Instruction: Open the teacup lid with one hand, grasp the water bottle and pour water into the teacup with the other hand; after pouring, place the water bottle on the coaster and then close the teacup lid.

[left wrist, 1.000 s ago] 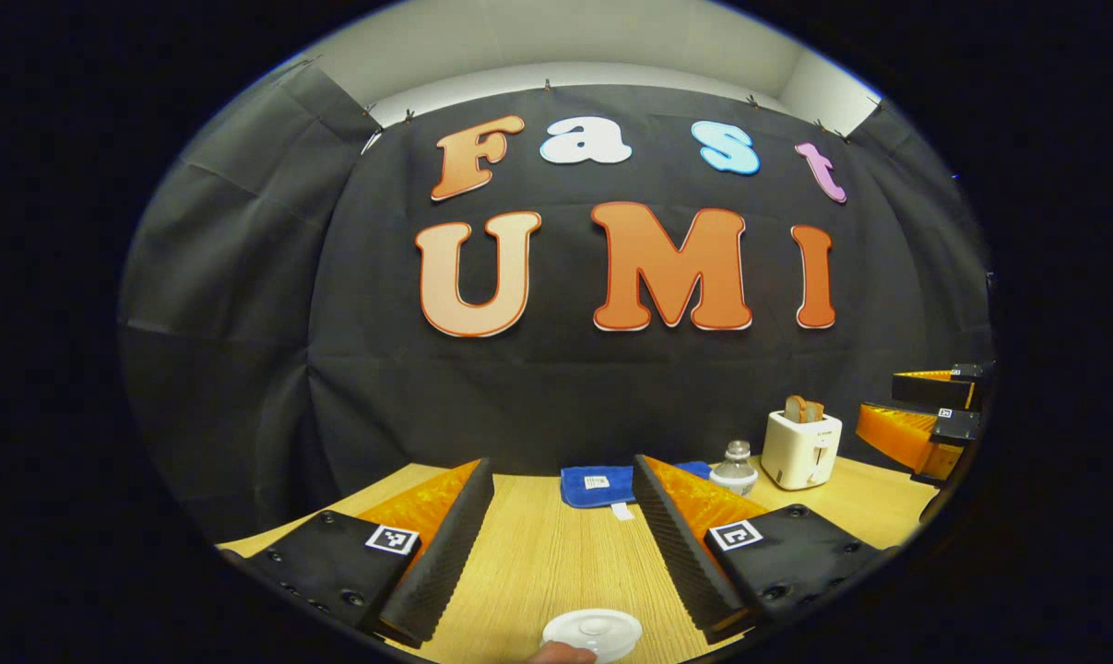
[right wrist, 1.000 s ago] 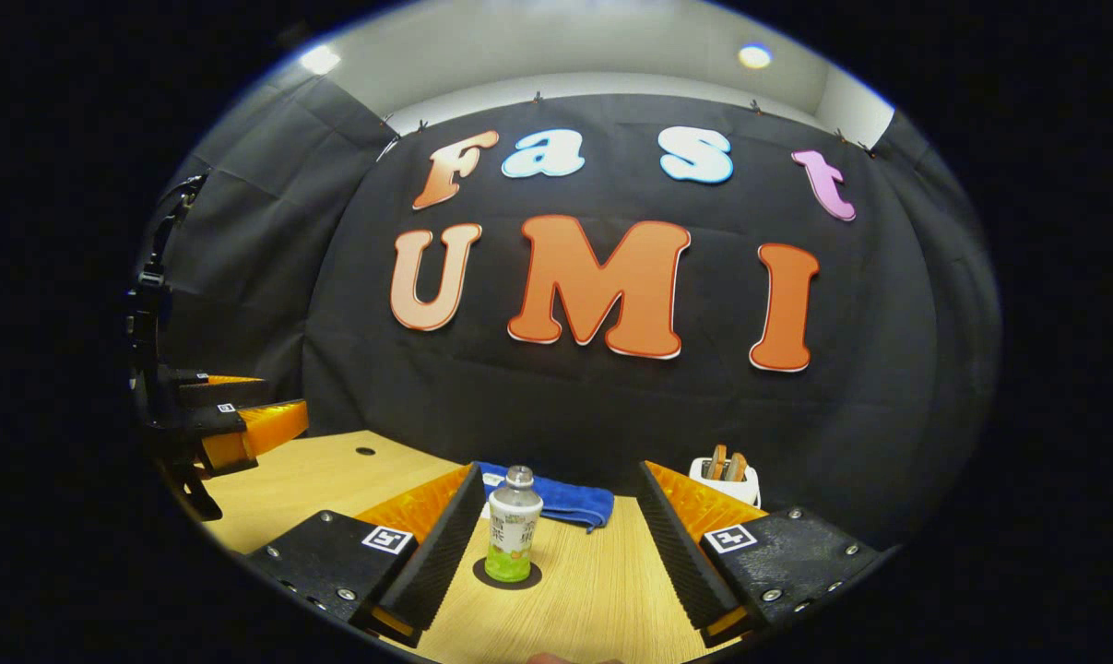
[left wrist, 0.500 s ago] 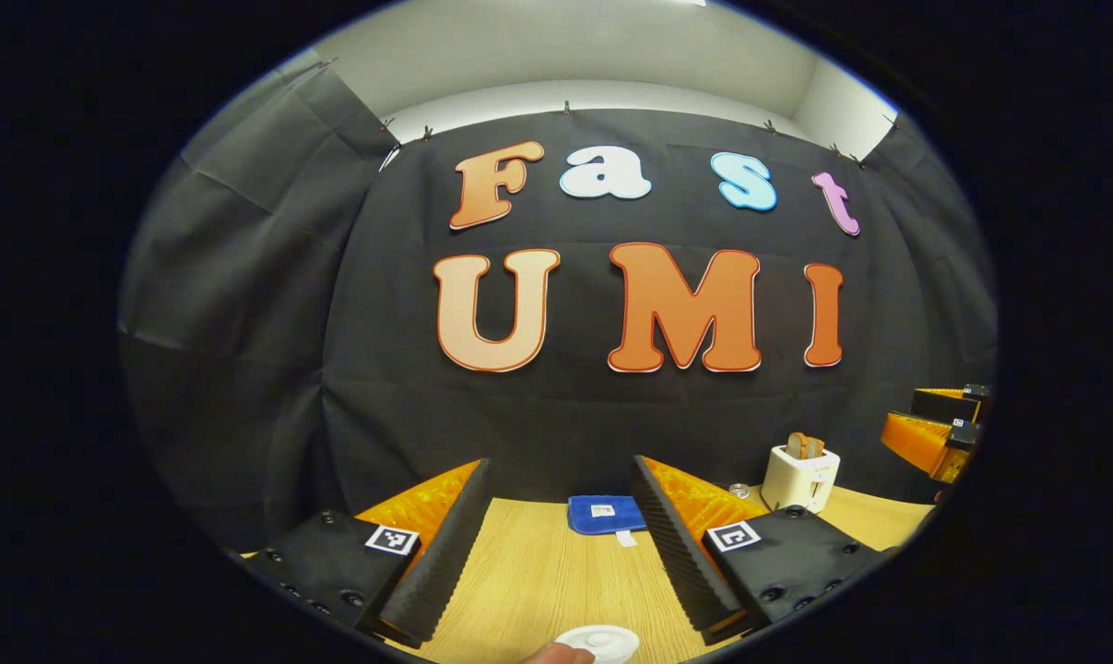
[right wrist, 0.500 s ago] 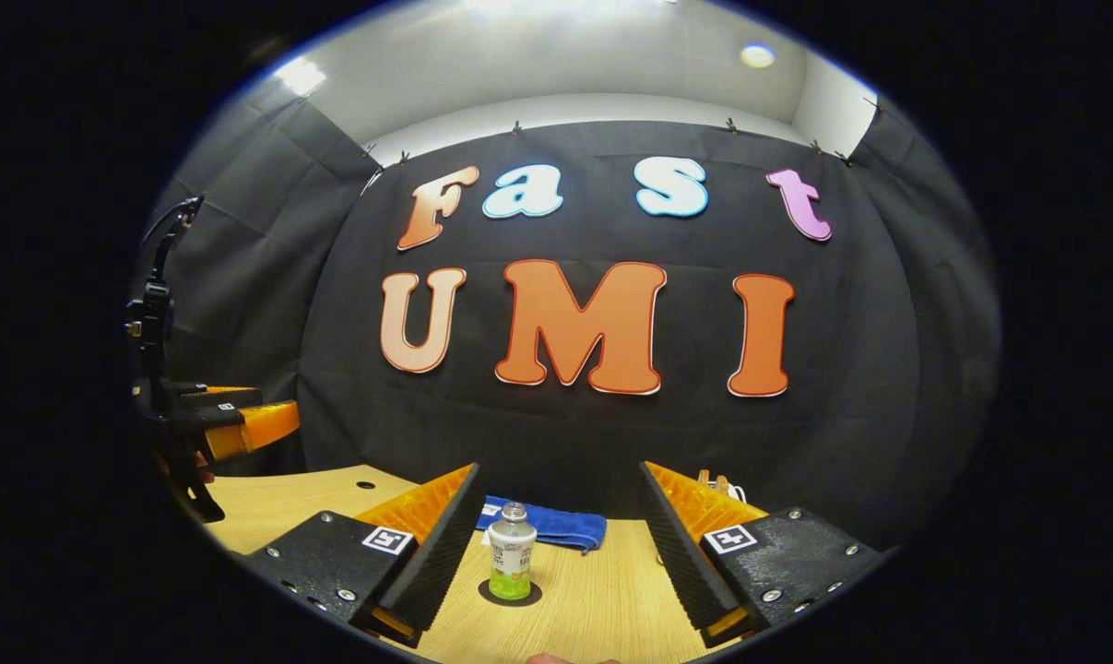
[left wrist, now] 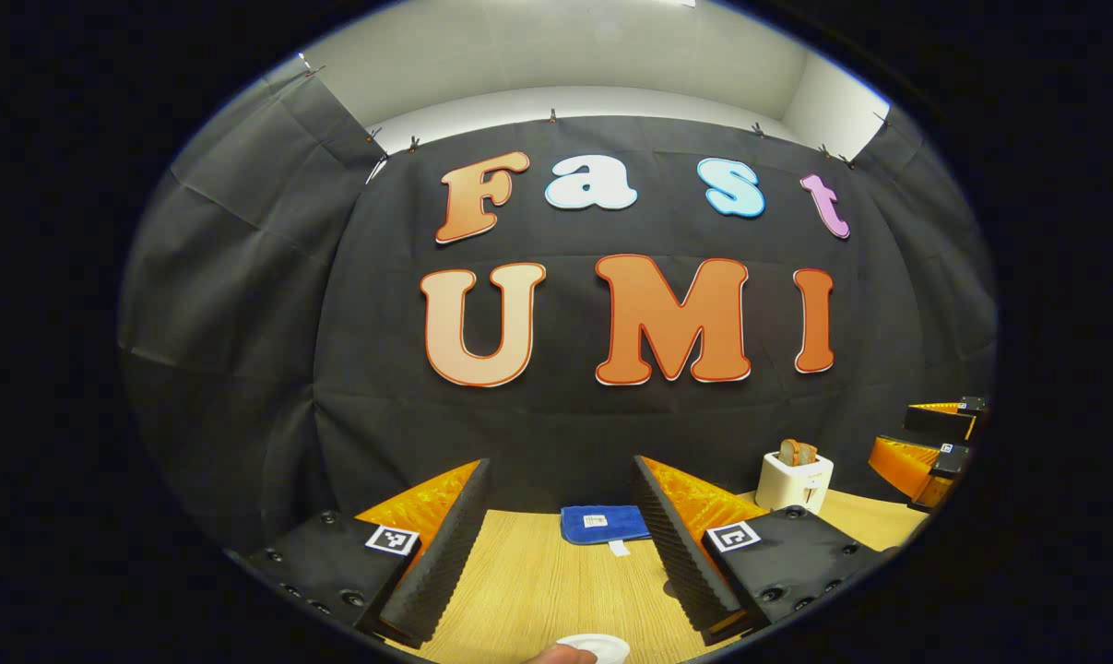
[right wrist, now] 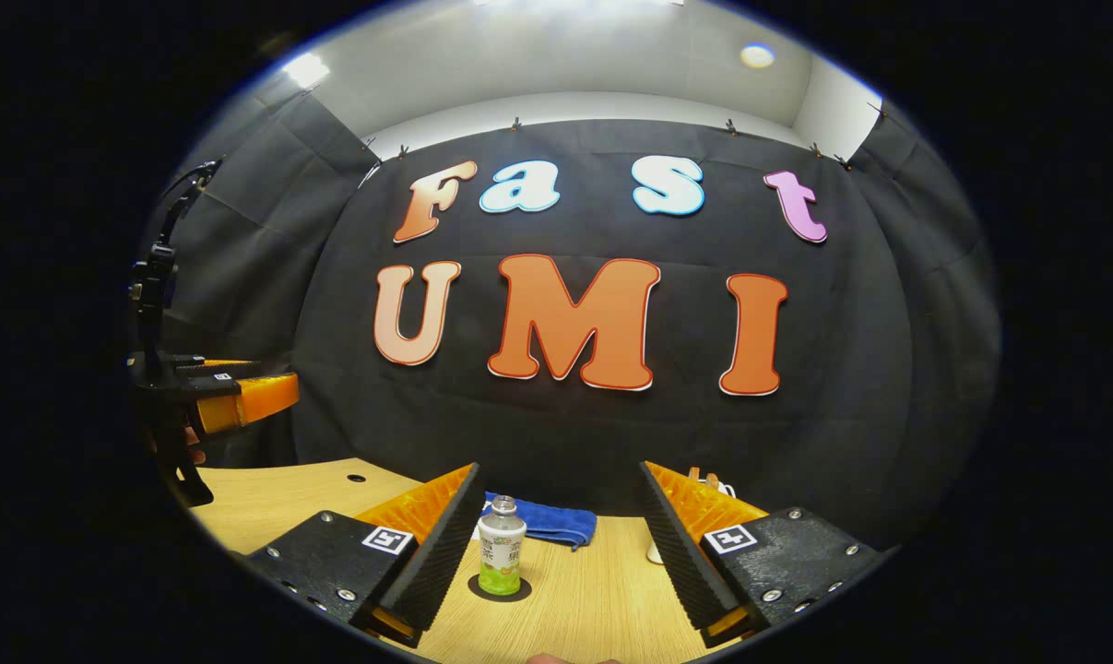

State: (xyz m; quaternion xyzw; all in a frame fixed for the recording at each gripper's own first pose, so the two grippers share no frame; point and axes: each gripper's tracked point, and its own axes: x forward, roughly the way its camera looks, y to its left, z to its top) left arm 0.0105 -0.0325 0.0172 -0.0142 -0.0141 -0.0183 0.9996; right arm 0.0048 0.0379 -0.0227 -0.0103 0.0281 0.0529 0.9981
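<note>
White plastic, the teacup lid [left wrist: 593,647] shows as a thin disc at the bottom centre of the left gripper view, below and between the fingers of the left hand-held gripper [left wrist: 556,539], which stand wide apart with nothing in them. A fingertip [left wrist: 556,655] shows right at its lower left edge. The cup under the lid is out of sight, so whether the lid is seated cannot be told.

In the right gripper view the water bottle [right wrist: 501,558] stands upright on the dark coaster [right wrist: 501,588], low in the frame and just left of centre, close beside the left finger of the right hand-held gripper [right wrist: 556,544] but apart from it. That gripper is also wide and empty.

Judging by this, either the task has not begun or it is already finished. If it is starting, the left hand-held gripper must dip down onto the lid and pinch it, while the right one must shift left to centre the bottle before closing. A blue cloth [right wrist: 547,521] and a toaster [left wrist: 794,480] sit farther back on the tabletop [left wrist: 538,590].
</note>
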